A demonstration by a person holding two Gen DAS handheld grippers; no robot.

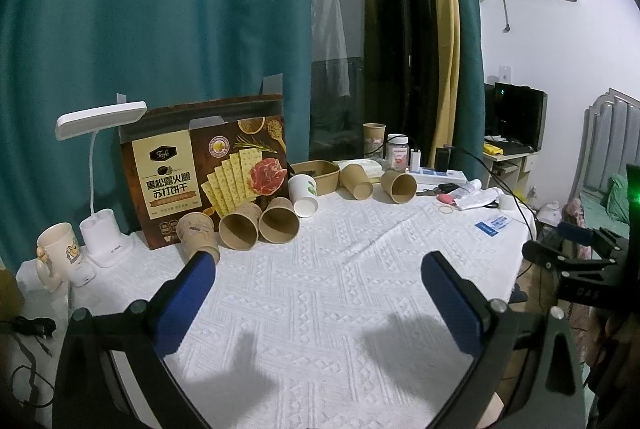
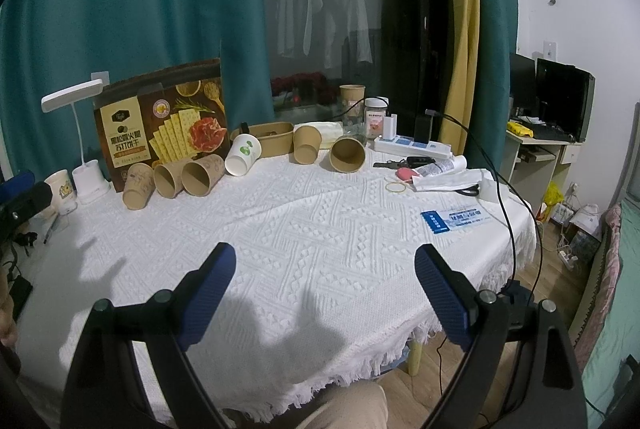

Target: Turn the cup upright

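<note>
Several paper cups lie on their sides along the back of the white tablecloth (image 1: pixel 340 269). Three brown ones lie before the cracker box: left (image 1: pixel 197 233), middle (image 1: pixel 239 227), right (image 1: pixel 279 220). A white cup (image 1: pixel 303 195) with a green leaf print lies beside them, then two more brown cups (image 1: pixel 357 181) (image 1: pixel 398 186). The same cups show in the right wrist view, among them a brown one (image 2: pixel 347 153) and the white one (image 2: pixel 243 153). My left gripper (image 1: pixel 320 269) is open and empty, short of the cups. My right gripper (image 2: pixel 325 261) is open and empty above the cloth.
A cracker box (image 1: pixel 208 169) stands at the back left beside a white desk lamp (image 1: pixel 105 237) and a mug (image 1: pixel 56 253). A brown paper bowl (image 1: pixel 316 175), an upright cup (image 1: pixel 374 139), a jar (image 1: pixel 397 151), a power strip (image 2: pixel 414 145), cables, papers and a blue card (image 2: pixel 456 220) lie at the right.
</note>
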